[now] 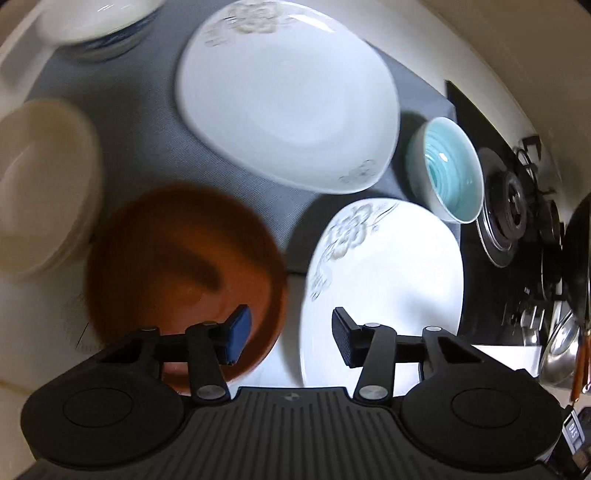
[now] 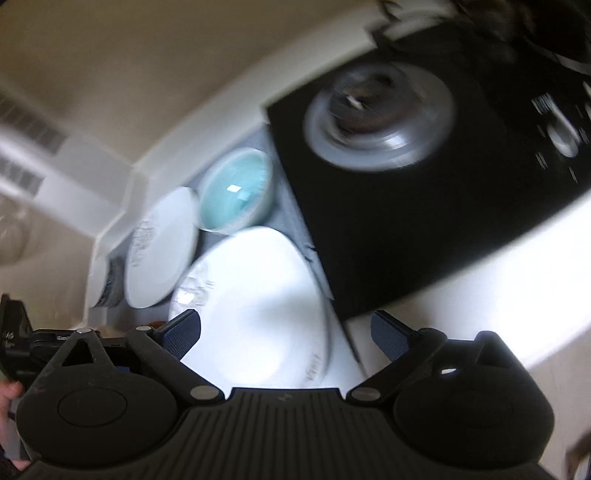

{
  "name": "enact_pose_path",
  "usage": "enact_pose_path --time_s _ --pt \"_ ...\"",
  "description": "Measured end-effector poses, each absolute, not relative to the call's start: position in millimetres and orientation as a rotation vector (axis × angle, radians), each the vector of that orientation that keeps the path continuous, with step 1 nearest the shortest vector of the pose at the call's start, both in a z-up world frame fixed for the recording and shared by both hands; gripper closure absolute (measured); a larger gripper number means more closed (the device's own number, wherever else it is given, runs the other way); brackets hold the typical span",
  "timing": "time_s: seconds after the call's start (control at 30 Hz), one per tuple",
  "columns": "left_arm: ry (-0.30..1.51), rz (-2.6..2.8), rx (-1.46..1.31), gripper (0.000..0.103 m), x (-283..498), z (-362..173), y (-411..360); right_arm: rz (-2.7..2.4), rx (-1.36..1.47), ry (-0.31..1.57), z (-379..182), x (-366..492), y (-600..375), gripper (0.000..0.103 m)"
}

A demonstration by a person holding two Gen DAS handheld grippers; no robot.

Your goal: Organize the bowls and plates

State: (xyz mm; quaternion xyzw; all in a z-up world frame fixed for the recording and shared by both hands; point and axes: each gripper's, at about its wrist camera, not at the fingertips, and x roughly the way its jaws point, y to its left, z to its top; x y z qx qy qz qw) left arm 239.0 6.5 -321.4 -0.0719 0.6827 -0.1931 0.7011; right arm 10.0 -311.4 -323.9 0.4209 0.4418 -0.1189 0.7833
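Observation:
My left gripper [image 1: 291,339] is open and empty, hovering over the gap between a brown round plate [image 1: 177,269] and a white flowered plate [image 1: 384,280]. A second white flowered plate [image 1: 284,99] lies farther back on a grey mat [image 1: 122,140]. A teal bowl [image 1: 450,170] stands to the right, a cream bowl [image 1: 40,184] to the left, a blue-and-white bowl [image 1: 96,26] at the far left. My right gripper [image 2: 286,336] is open and empty above the near white plate [image 2: 258,306]. The teal bowl [image 2: 236,192] and far plate [image 2: 159,243] show blurred behind it.
A black gas stove [image 1: 509,206] with a burner sits right of the mat; it fills the upper right of the right wrist view [image 2: 388,184]. Metal pots [image 1: 561,350] stand at the far right. A beige wall [image 2: 129,74] runs behind the white counter.

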Motion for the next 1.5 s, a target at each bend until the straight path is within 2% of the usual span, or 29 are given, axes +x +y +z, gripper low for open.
enact_pose_path --time_s 0.17,0.3,0.4,0.5,0.57,0.73,0.83,0.87,0.9,0.93,0.97,1.0,1.07,1.13,1.3,1.5 --pt "1.555 -0.413 -0.145 0.053 245 -330 -11 -0.215 0.949 1.039 -345 23 -324 0.000" --pt "1.543 -0.355 -0.190 0.053 256 -332 -19 -0.111 0.936 1.017 -346 34 -330 0.000" --pt "1.517 -0.390 -0.166 0.066 260 -333 -37 -0.068 0.991 1.009 -360 38 -339 0.000" --pt "1.472 -0.404 -0.054 0.068 258 -332 -54 -0.052 1.072 0.976 -368 34 -347 0.000" --pt "1.487 -0.399 0.026 0.072 256 -337 -63 -0.068 1.080 0.989 -369 34 -349 0.000" --pt "1.531 -0.405 0.046 0.072 256 -353 -65 -0.026 1.078 0.983 -371 39 -351 0.000" --pt "1.567 -0.430 0.053 0.068 254 -362 -65 0.033 1.076 1.005 -381 48 -347 0.001" --pt "1.559 -0.434 0.066 0.068 252 -361 -66 0.046 1.065 1.010 -383 50 -345 0.003" --pt "1.552 -0.436 0.077 0.068 251 -361 -67 0.061 1.059 1.005 -385 52 -345 0.012" --pt "1.549 -0.437 0.084 0.068 251 -360 -67 0.073 1.063 1.002 -387 53 -345 0.027" --pt "1.550 -0.434 0.084 0.068 250 -360 -66 0.069 1.077 1.012 -391 53 -346 0.034" --pt "1.556 -0.430 0.080 0.068 252 -360 -66 0.067 1.092 1.014 -394 53 -347 0.047" --pt "1.564 -0.422 0.083 0.069 253 -358 -65 0.064 1.061 1.015 -396 53 -345 0.057" --pt "1.551 -0.430 0.112 0.071 249 -356 -70 0.059 1.001 1.027 -392 51 -344 0.074" --pt "1.558 -0.452 0.058 0.071 241 -360 -75 0.063 1.029 1.014 -396 37 -360 0.088" --pt "1.555 -0.446 0.055 0.071 234 -369 -86 0.039 1.041 1.026 -402 43 -366 0.086"
